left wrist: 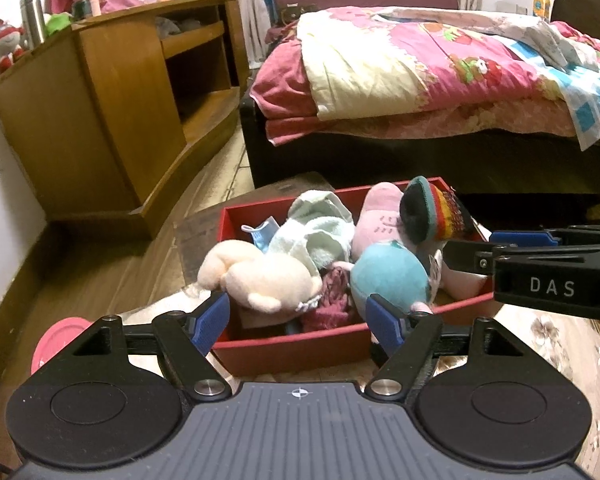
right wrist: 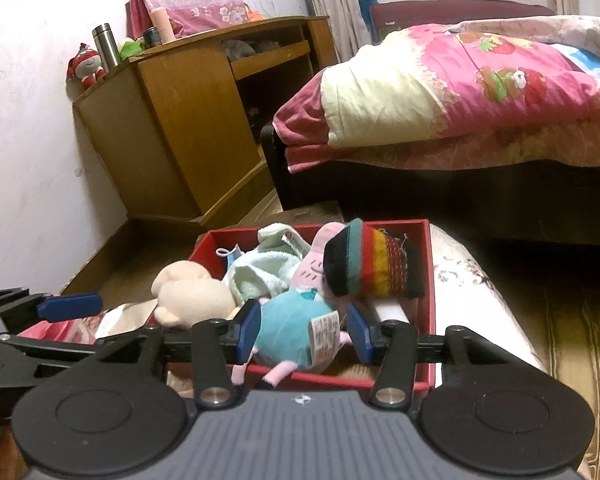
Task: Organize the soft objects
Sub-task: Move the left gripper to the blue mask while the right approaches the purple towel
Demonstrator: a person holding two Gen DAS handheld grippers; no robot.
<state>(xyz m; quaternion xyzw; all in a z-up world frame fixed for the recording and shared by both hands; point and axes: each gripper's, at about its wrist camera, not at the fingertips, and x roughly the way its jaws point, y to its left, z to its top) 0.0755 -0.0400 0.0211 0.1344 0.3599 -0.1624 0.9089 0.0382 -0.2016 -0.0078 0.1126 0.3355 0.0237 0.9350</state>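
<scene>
**Blue plush dead ahead of the right claw, inside the red box**

The blue plush lies in the near part of the red box, leaning on the near wall with its pink legs dangling over the rim. From my right claw it sits straight ahead, between the two blue pads. The pads stand just beside it, and I see a gap on the tag side, so I read the claw as partly open and holding nothing. The plush's long axis runs roughly along the claw's line, legs towards me.

The right claw is clearly nearer. My left claw is wide open and empty, set over the near-left corner of the box, with the cream plush ahead of it.

The striped sock lies behind the blue plush, on the pile.

I'd guess any pick here goes to the right.
</scene>
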